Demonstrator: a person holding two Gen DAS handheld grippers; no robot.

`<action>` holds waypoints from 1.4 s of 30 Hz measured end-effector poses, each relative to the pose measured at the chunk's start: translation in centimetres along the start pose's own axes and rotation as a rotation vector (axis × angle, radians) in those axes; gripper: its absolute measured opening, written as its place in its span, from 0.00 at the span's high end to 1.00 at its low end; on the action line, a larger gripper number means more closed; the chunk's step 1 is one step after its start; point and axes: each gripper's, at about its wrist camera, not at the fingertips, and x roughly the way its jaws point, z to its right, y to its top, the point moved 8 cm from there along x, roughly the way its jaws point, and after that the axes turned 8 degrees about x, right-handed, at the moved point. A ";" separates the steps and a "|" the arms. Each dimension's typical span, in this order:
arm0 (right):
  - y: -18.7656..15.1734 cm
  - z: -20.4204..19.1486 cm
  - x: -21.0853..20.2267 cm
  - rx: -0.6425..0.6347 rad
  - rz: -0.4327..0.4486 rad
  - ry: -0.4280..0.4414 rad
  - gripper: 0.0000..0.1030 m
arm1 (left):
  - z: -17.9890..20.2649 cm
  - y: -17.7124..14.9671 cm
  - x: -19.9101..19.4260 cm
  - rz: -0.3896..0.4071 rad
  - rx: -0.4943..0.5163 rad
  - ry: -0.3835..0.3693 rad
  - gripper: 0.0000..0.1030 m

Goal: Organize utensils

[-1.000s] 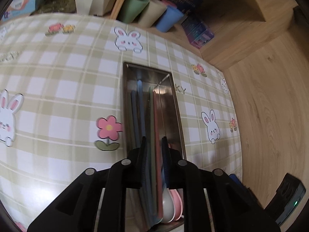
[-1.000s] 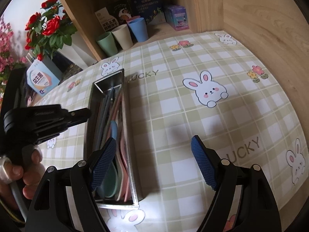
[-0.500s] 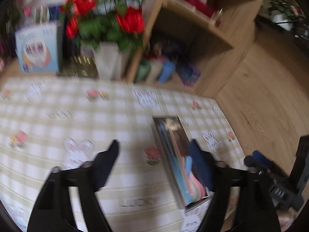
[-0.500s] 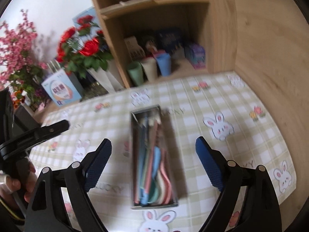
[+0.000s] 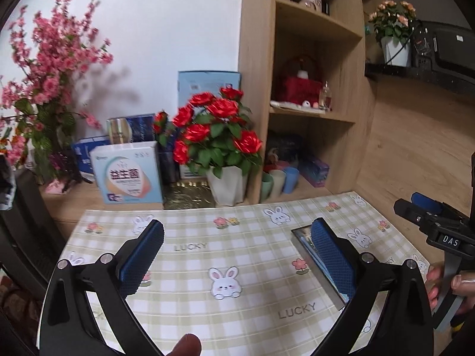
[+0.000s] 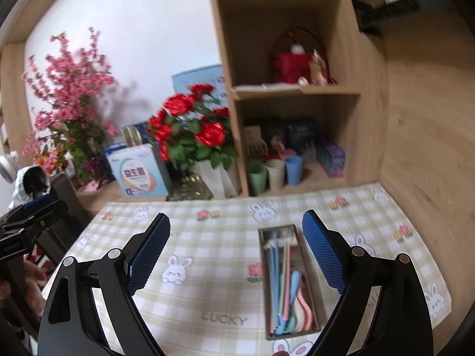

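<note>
A long metal tray point(image 6: 264, 290) lies on the checked bunny tablecloth point(image 6: 207, 290). It holds several pastel chopsticks and spoons point(image 6: 285, 290) in blue, green and pink. My right gripper point(image 6: 236, 252) is open and empty, held above the cloth to the left of the tray. My left gripper point(image 5: 237, 255) is open and empty, held above the middle of the cloth. In the left wrist view the tray point(image 5: 307, 255) is partly hidden behind the gripper's right finger. The right gripper point(image 5: 427, 216) also shows at the right edge of that view.
A white vase of red roses point(image 6: 193, 136), a pink blossom plant point(image 6: 71, 103) and boxes point(image 6: 139, 172) stand behind the cloth. A wooden shelf unit point(image 6: 297, 89) holds three cups point(image 6: 274, 172). A wooden wall point(image 6: 430, 148) borders the right side.
My left gripper opened, let go above the tray, and pulled back and up. My right gripper also pulled back and up. Both now look at the whole table and the wall.
</note>
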 end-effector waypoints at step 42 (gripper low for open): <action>0.3 -3.9 -4.9 -0.050 0.085 0.022 0.15 | -2.2 -0.3 -6.3 0.081 0.002 0.095 0.06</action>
